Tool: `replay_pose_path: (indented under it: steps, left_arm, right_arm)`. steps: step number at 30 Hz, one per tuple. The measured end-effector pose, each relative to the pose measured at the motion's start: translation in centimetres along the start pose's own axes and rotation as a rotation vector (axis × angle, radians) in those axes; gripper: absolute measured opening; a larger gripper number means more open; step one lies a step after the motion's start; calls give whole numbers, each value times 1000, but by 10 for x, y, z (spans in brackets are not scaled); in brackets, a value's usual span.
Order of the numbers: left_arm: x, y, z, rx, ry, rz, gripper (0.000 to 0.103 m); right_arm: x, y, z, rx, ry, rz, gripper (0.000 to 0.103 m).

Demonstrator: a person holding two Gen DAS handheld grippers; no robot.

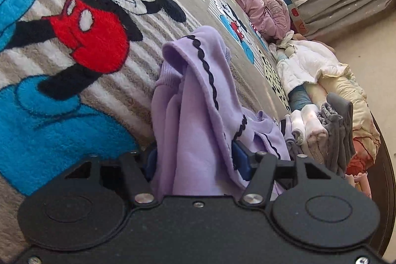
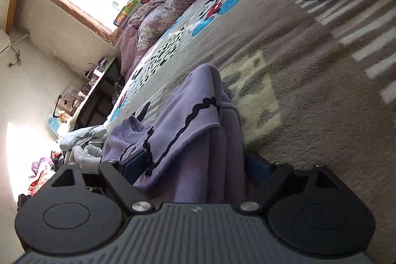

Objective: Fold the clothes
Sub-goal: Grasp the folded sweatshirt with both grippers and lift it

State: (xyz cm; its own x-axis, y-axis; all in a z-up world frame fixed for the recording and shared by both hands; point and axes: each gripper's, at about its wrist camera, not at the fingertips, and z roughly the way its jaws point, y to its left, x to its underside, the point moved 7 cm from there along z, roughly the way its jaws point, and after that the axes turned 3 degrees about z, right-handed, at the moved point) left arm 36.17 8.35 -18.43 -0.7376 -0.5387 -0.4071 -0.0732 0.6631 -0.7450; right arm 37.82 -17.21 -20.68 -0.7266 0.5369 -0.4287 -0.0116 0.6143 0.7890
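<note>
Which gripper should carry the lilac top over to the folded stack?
Probably left. Both the left gripper and right gripper clamp the lilac top, but the folded stack sits just beyond the left one.

The left gripper [image 1: 195,160] is tipped on its side low over the cartoon blanket [image 1: 74,46], its two blue-padded jaws drawn in and pinching a thick bunch of the lilac garment [image 1: 188,100] between them. The right gripper [image 2: 195,165] sits just as low over that blanket and is also rolled over, its jaws clamped on another gathered fold of the same garment. Only the black linkages and round housings of each tool show, with the fingertips buried in the cloth.
</note>
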Motion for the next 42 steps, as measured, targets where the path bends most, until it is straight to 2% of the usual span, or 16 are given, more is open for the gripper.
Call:
replay_pose_path:
  steps: [4, 11, 12, 13, 14, 15, 16, 20, 24, 25, 26, 27, 28, 32, 37, 42]
  left_arm:
    - [13, 1, -17, 63, 18, -95, 40]
    - [81, -16, -107, 188, 27, -213, 39]
    - [92, -13, -115, 188, 35, -216, 43]
    - [105, -6, -120, 168, 49, -196, 46]
    - [115, 4, -124, 146, 55, -171, 58]
    - [123, 13, -126, 127, 56, -148, 59]
    - [131, 23, -129, 108, 57, -124, 56]
    - [137, 25, -149, 133, 35, -76, 67]
    - [140, 20, -140, 102, 29, -13, 66]
    - [142, 18, -136, 96, 18, -5, 65]
    - [144, 16, -132, 90, 7, 3, 57]
    - [146, 15, -129, 96, 7, -3, 48]
    - [147, 14, -127, 108, 11, -15, 45]
    - [143, 1, -134, 190, 39, -68, 39]
    - [131, -58, -138, 362, 110, -62, 39]
    - [134, -169, -94, 552, 287, 99, 39]
  right_arm:
    - [3, 2, -10, -48, 11, 74, 50]
    - [40, 32, -100, -114, 3, 106, 48]
    - [46, 29, -104, -107, 2, 96, 53]
    - [52, 25, -108, -101, 0, 86, 71]
    - [57, 22, -111, -94, -1, 76, 83]
    - [63, 19, -115, -88, -2, 66, 97]
    - [68, 15, -119, -81, -3, 56, 97]
    - [90, 2, -135, -56, -9, 16, 95]
    - [112, -11, -150, -30, -14, -24, 96]
    - [113, -12, -148, -34, -12, -22, 92]
    - [113, -11, -144, -42, -10, -17, 87]
    - [113, -10, -141, -49, -7, -12, 76]
    - [114, -9, -138, -64, 1, 7, 67]
    - [115, 2, -145, -147, 5, 99, 51]
    - [98, 23, -216, -218, -145, 163, 49]
    - [78, 15, -329, -232, -439, 232, 49]
